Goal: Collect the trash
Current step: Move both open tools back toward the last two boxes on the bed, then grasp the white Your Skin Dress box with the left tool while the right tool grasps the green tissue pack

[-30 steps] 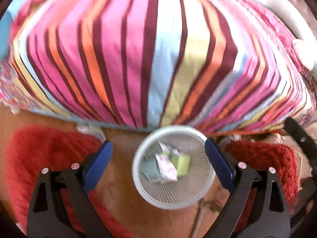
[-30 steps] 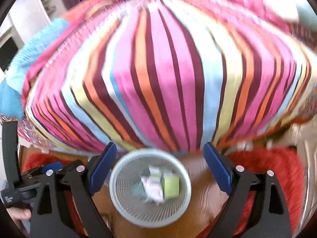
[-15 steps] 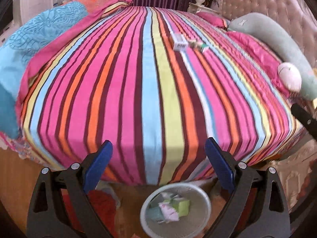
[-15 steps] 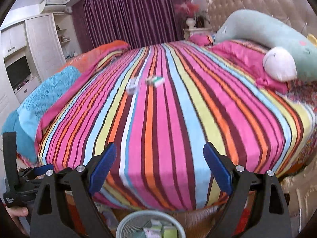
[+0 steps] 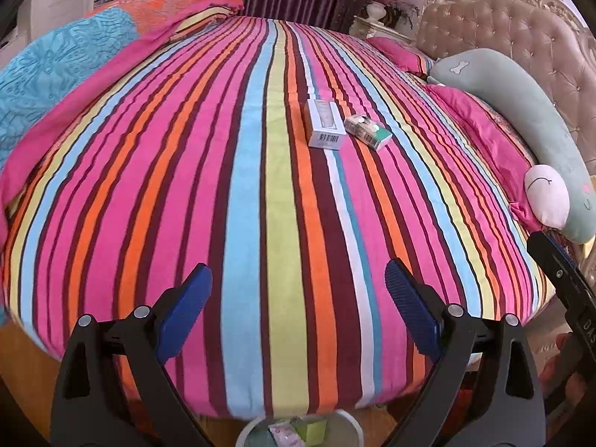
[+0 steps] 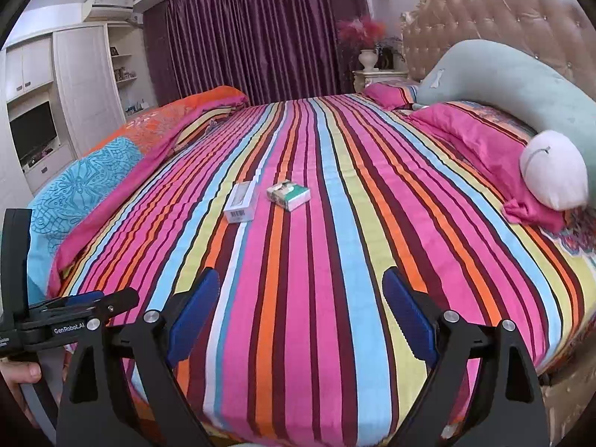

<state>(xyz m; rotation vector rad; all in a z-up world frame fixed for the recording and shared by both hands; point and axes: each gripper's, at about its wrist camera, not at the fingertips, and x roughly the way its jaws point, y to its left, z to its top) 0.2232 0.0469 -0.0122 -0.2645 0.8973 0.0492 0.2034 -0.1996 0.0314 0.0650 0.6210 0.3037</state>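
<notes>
I'm looking at a striped bedspread (image 5: 283,193) of soft, matt cloth — slightly napped, like fleece. A white box (image 5: 325,123) and a green-and-white pack (image 5: 367,131) are lying on it, both looking like smooth printed card, the pack faintly glossy. The headboard (image 6: 495,18) is showing tufted, slightly shiny upholstery with studs. The long pillow (image 6: 521,85) is reading as matt plush. My gripper fingers (image 5: 184,313) are showing ribbed blue pads on matt black plastic — with bright metal rivets. The curtain (image 6: 253,33) is giving off a satin sheen.
</notes>
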